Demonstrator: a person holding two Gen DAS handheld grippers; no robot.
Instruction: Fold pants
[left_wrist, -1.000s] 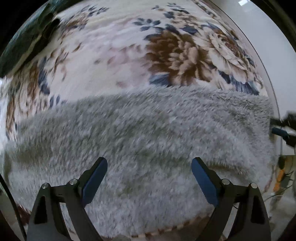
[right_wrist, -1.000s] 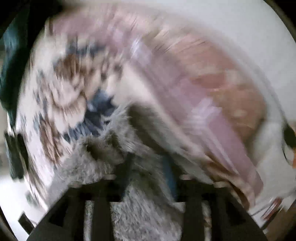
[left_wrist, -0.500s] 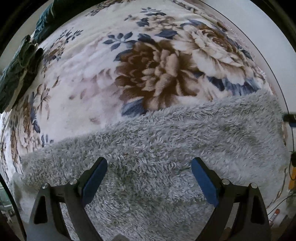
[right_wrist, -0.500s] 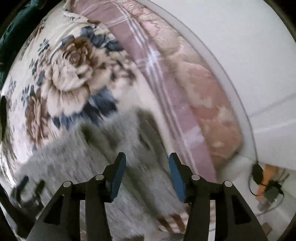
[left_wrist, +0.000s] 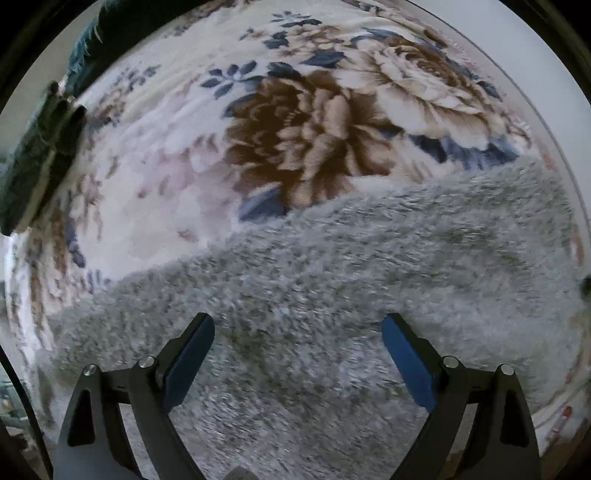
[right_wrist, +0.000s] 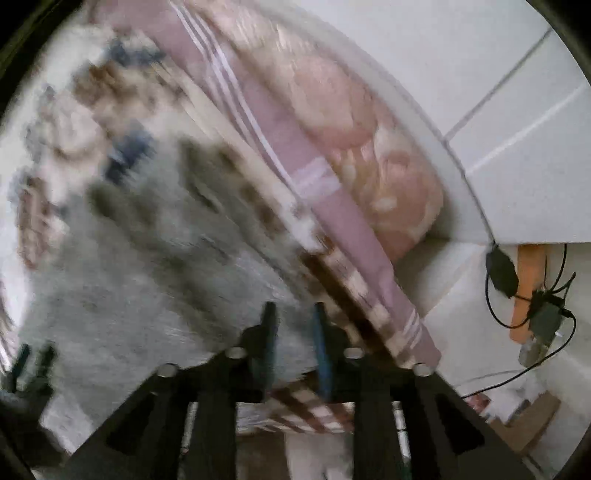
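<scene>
Pants (left_wrist: 351, 295) ran left-right under your left tongs (left_wrist: 297, 354), spread apart; right tongs (right_wrist: 293, 343) were nearly together, grip unclear.

right tool (right_wrist: 293, 325) nearly closed over grey pants (right_wrist: 122, 280).

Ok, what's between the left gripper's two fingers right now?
Only the grey fuzzy pants. In the left wrist view, the left gripper is open, and the pile fills the gap between its fingers; nothing else lies there.
</scene>
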